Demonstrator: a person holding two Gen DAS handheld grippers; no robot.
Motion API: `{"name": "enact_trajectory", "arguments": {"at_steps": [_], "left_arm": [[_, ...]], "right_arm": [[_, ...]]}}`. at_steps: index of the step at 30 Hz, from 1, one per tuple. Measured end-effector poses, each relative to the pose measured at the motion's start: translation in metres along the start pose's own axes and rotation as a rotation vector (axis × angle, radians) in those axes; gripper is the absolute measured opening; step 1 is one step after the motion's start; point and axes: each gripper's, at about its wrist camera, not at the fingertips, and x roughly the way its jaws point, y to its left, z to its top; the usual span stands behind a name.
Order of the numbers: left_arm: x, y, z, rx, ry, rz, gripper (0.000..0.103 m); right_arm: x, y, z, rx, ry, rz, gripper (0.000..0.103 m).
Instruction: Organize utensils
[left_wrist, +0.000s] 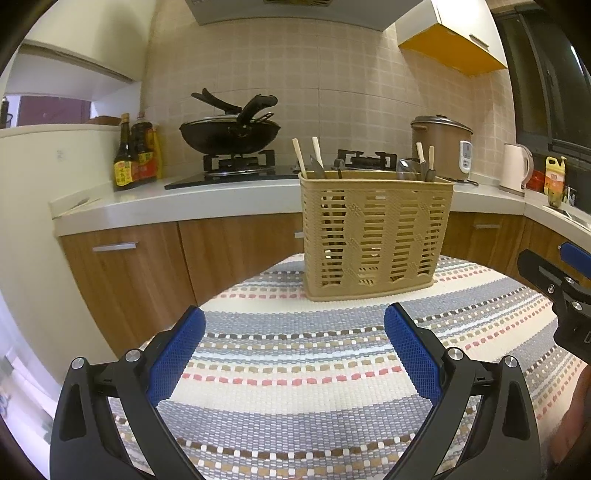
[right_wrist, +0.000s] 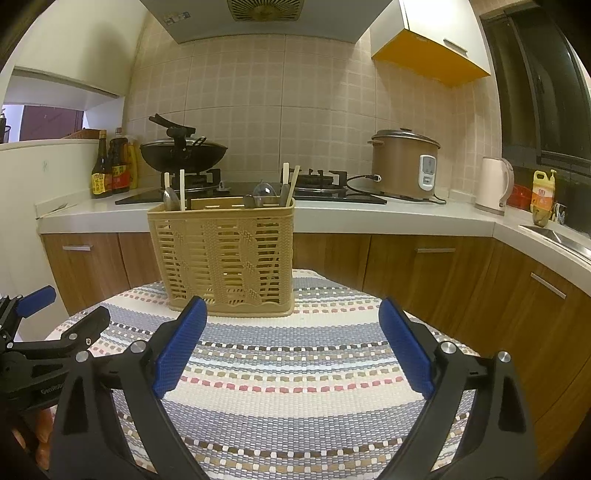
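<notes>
1. Left gripper (left_wrist: 294, 347) sits closest to its cam: blue pads (left_wrist: 177, 354) spread wide, nothing btwn them, hovering over the striped mat (left_wrist: 295, 406) on the near side of the basket.
2. Tan slotted basket (left_wrist: 376, 236) = landmark. It stands upright on the mat, toward the far edge. No loose utensils visible on the mat in front of it in either view.
3. Inside the basket, L to R per left cam: chopsticks (left_wrist: 300, 157) plus a metal utensil at the left end, spoons (left_wrist: 406, 168) and wood-handled pieces at the right end. Exact compartments can't be told thru the slats.
4. Right gripper (right_wrist: 292, 345) is also near side of the basket, just right of the left one; pads (right_wrist: 404, 343) wide apart, empty.
5. Behind the basket: counter w/ sauce bottles (left_wrist: 135, 151) far left, wok (left_wrist: 229, 134) on the hob, rice cooker (left_wrist: 441, 146), kettle (left_wrist: 517, 168) off to the right.
6. Step, my read: sorting looks done or btwn picks, since all utensils seen are already in the basket and both tools are free.
7. Next move, if any: reach fwd to the basket rim, pinch one handle from above, lift straight so it doesn't snag neighbours or tip the light basket.
</notes>
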Motion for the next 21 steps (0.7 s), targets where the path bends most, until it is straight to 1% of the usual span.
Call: {"name": "enact_trajectory", "arguments": {"at_steps": [21], "left_arm": [[0.0012,0.0012,-0.0003,-0.008,0.0,-0.003,0.094]], "right_arm": [[-0.0001,-0.0008,-0.0006,0.001,0.002,-0.002,0.09]]}}
